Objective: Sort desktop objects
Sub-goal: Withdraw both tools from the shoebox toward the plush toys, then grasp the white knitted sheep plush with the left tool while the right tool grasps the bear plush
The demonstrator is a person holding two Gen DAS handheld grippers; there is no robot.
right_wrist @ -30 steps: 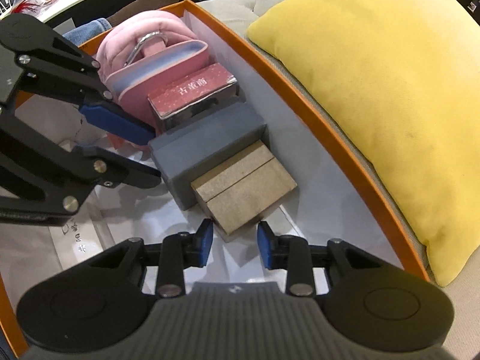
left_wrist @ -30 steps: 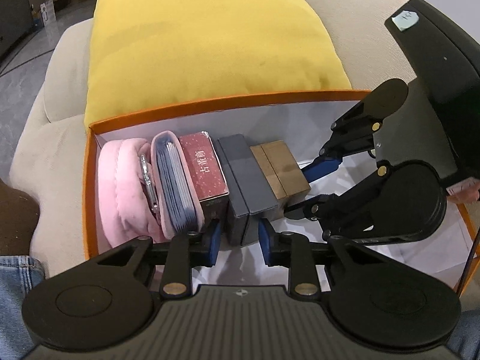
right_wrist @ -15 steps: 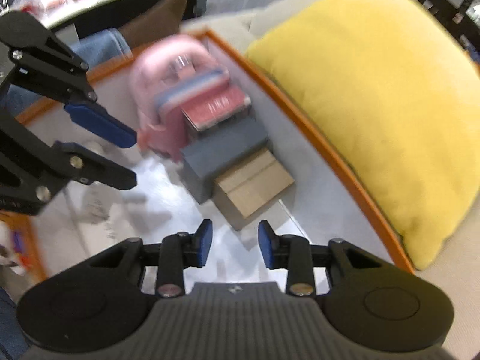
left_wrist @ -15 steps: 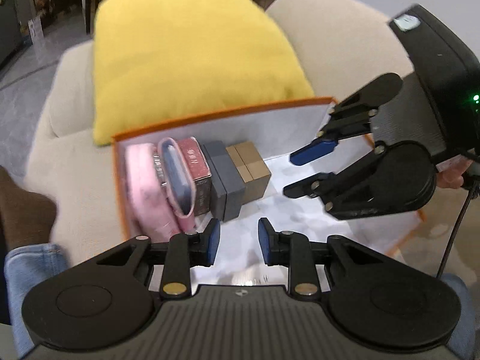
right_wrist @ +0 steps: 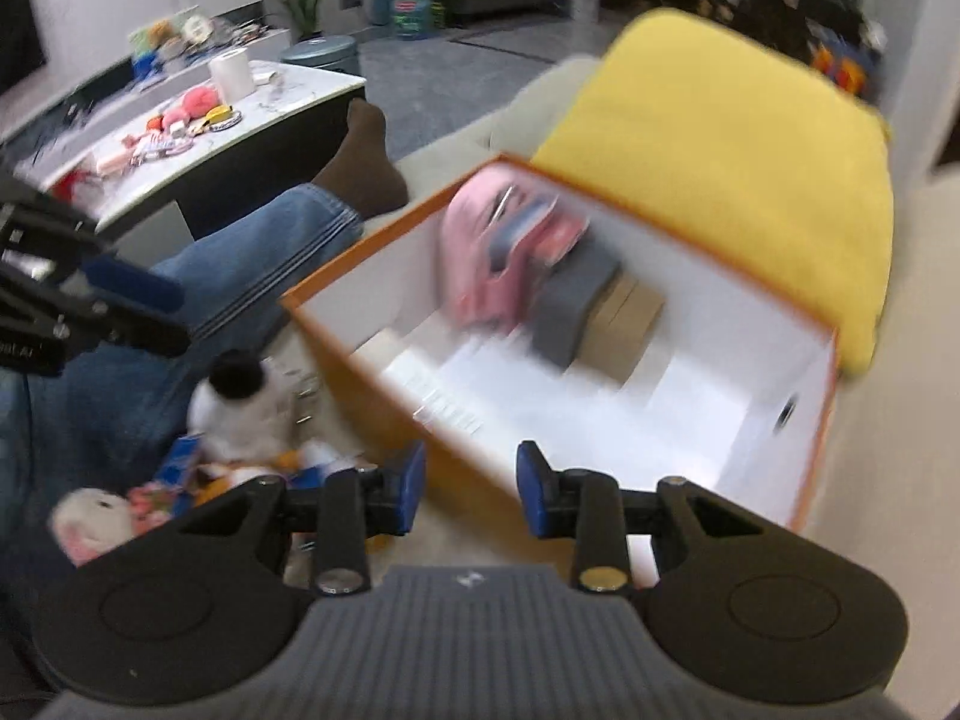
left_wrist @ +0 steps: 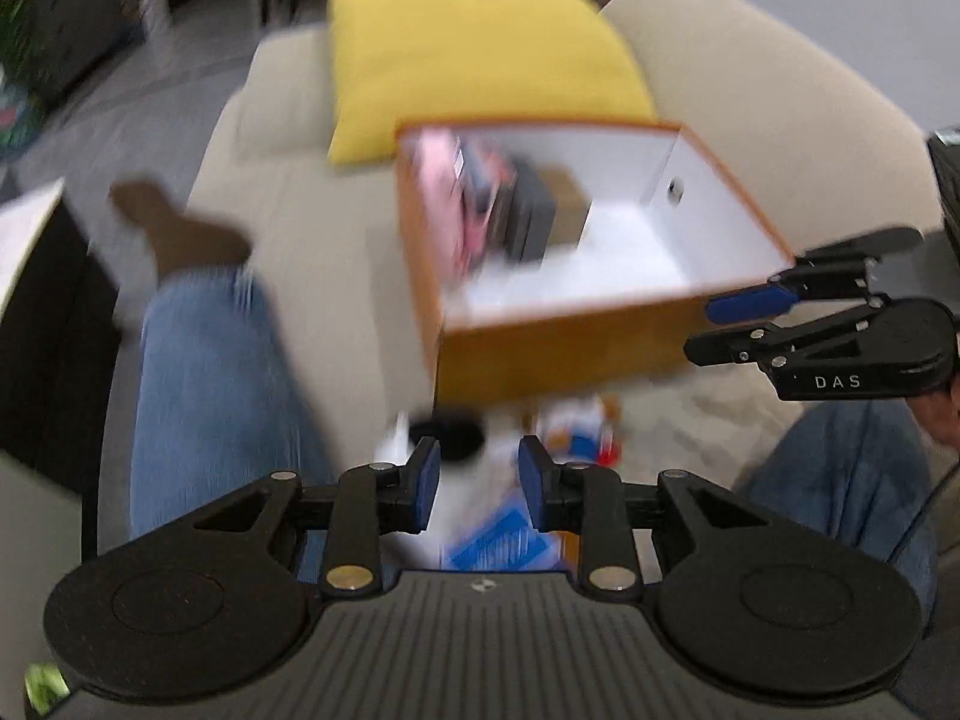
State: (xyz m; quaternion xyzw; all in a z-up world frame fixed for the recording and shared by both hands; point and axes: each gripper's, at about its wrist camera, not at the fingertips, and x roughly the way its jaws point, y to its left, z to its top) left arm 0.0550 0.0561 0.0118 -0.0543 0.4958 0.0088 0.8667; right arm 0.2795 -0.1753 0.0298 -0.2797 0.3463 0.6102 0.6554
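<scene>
Both grippers have nothing between their blue pads. On the left gripper (left_wrist: pixel 479 483) the jaws are opening, with a gap between them and no object inside; it hangs above a small pile of loose items (left_wrist: pixel 540 438) on the beige sofa (left_wrist: pixel 750 96), just in front of the orange box (left_wrist: pixel 558 354). That pile is blurred: a white plush toy with a black part (right_wrist: pixel 237 396) and some blue and white packaging (left_wrist: pixel 504 546) can be told, the rest not. On the right gripper (right_wrist: pixel 471 489) the jaws stand a little apart and empty, over the near wall of the box.

Inside the box, against the far corner, stand in one row a pink pouch (right_wrist: pixel 474 252), a red box (right_wrist: pixel 561 237), a grey box (right_wrist: pixel 573 300) and a brown cardboard box (right_wrist: pixel 627 315), touching each other. White paper (right_wrist: pixel 540 384) covers the box floor. A yellow cushion (right_wrist: pixel 732 138) lies behind the box, against its far wall. A person's leg in blue jeans (left_wrist: pixel 210 384) is left of the box, with a brown sock (right_wrist: pixel 363 162). A white table (right_wrist: pixel 198 120) with many small things stands further away.
</scene>
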